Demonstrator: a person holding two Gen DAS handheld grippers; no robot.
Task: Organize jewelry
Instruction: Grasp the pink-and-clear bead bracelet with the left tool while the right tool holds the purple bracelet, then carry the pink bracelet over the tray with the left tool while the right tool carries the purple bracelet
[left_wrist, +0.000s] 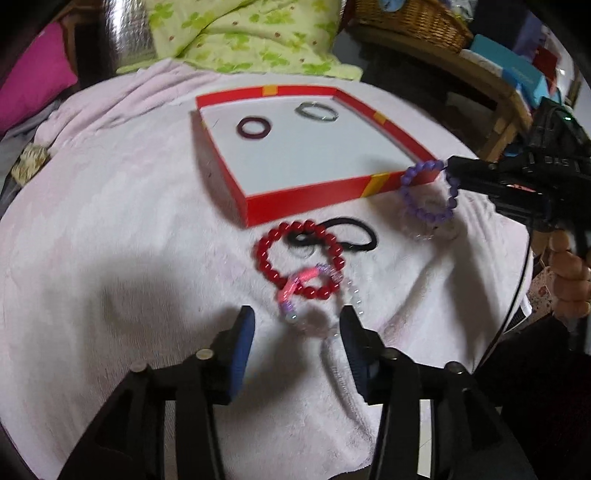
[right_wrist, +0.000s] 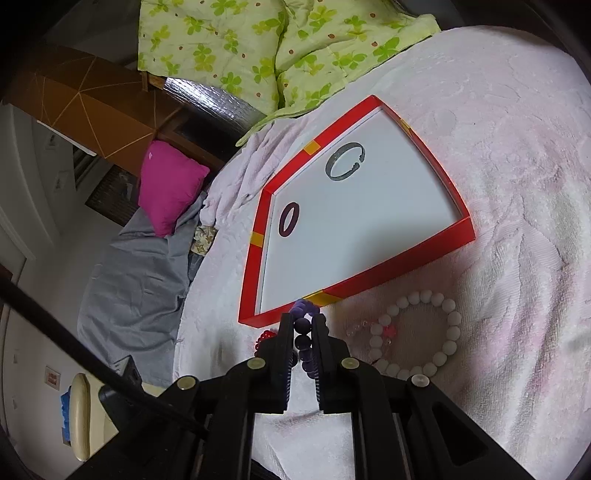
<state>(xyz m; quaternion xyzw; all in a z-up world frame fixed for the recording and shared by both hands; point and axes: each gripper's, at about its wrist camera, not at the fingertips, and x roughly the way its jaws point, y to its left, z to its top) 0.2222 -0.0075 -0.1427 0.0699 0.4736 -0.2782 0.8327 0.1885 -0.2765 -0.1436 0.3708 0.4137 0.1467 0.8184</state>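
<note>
A red-rimmed box lid (left_wrist: 295, 205) with a white floor lies on the pink towel; it also shows in the right wrist view (right_wrist: 406, 260). In it lie a dark maroon ring (left_wrist: 253, 128) and a grey bangle (left_wrist: 317, 111). My right gripper (right_wrist: 303, 319) is shut on a purple bead bracelet (left_wrist: 428, 218) and holds it just off the lid's near right corner. My left gripper (left_wrist: 295, 321) is open above the towel, with a clear spiral hair tie with pink thread (left_wrist: 295, 291) between its fingers. A red bead bracelet (left_wrist: 266, 258) and a black hair tie (left_wrist: 354, 236) lie just beyond.
A white bead bracelet (right_wrist: 443, 332) lies on the towel right of the right gripper. A green floral quilt (left_wrist: 243, 33) lies behind the lid, a magenta pillow (right_wrist: 170, 184) at the left. A wicker basket (left_wrist: 410, 18) and boxes stand at the far right.
</note>
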